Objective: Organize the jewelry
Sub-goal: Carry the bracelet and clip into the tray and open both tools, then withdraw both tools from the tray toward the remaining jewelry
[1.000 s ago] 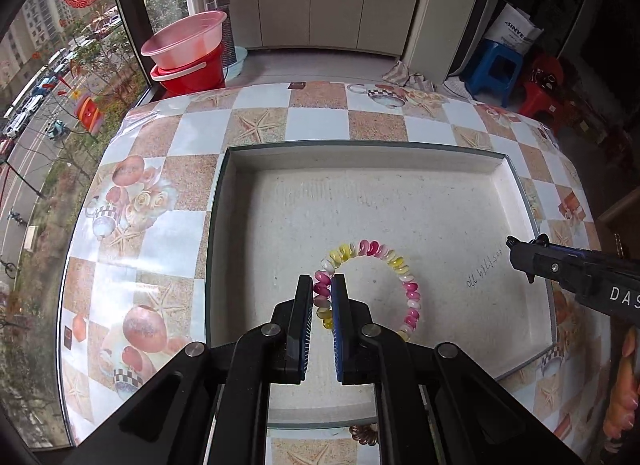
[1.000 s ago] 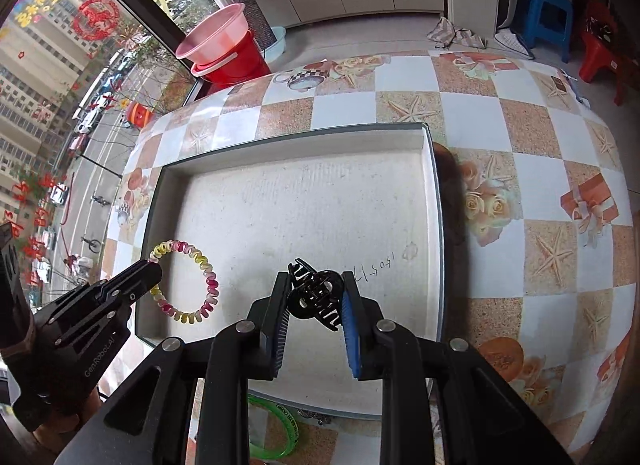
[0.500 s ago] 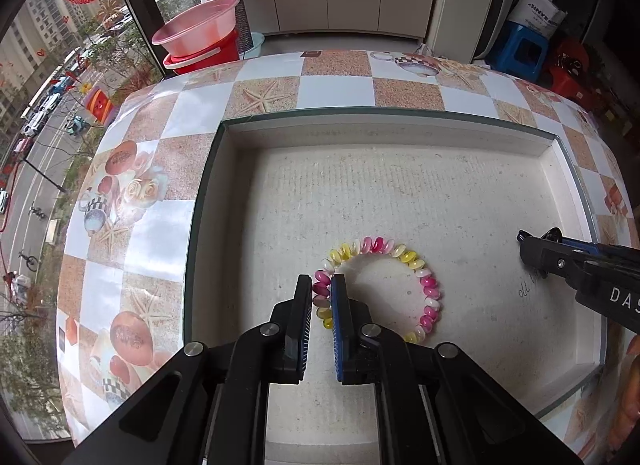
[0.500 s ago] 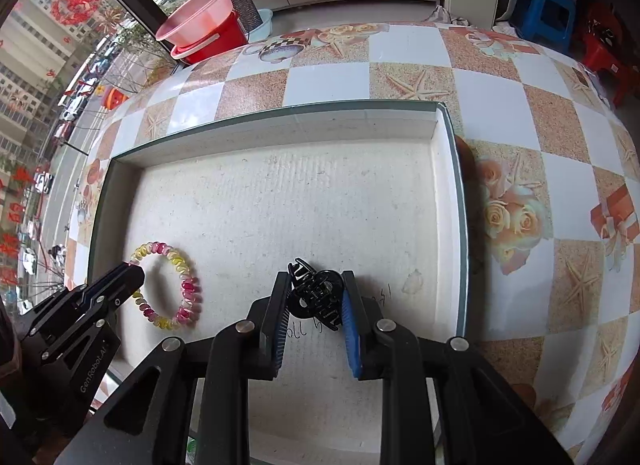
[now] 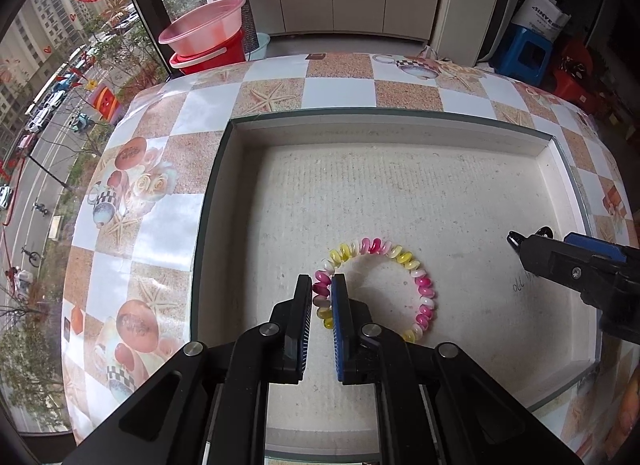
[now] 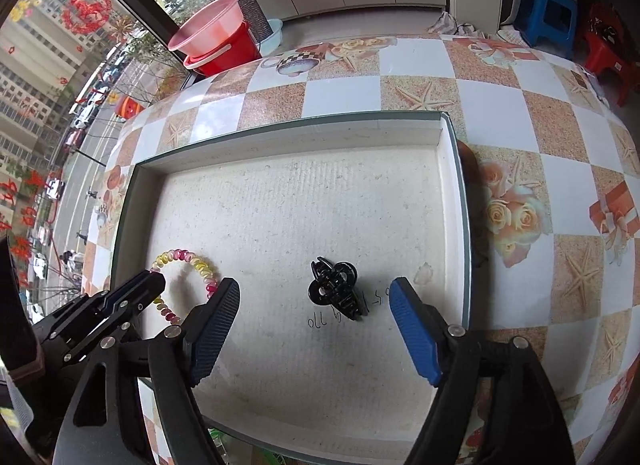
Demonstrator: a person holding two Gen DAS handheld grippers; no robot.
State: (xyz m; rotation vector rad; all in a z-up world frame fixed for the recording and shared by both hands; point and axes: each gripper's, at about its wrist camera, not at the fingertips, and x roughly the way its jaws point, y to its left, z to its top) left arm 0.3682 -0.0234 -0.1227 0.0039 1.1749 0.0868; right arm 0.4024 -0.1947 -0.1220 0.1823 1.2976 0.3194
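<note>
The right gripper [image 6: 314, 297] has just opened: its blue pads, which a second ago pinched the black clip [image 6: 334, 289], now stand wide apart, one on each side of it, touching neither. The clip lies free on the tray [image 6: 280, 137] floor, between the spread fingers, near the right wall and just above some handwritten marks. Before, it sat raised in the pads; now it rests on the pale, speckled floor on its side. The left gripper [image 5: 322, 293] is as it was: its jaws are narrow and pinch the near-left part of the bracelet [image 5: 400, 255], a ring of pink, yellow and white beads. The rest of the ring lies flat on the tray floor, to the right of and beyond the fingers. In the left wrist view the tray fills more of the picture than a second ago, with its far wall and right wall plain to see, and a right fingertip comes in from the right edge, well apart from the bracelet. In the right wrist view the left gripper enters from the lower left, over the bracelet in the tray's near-left part. The tray stands on a checked tablecloth [image 5: 340, 93] printed with starfish and roses.
</note>
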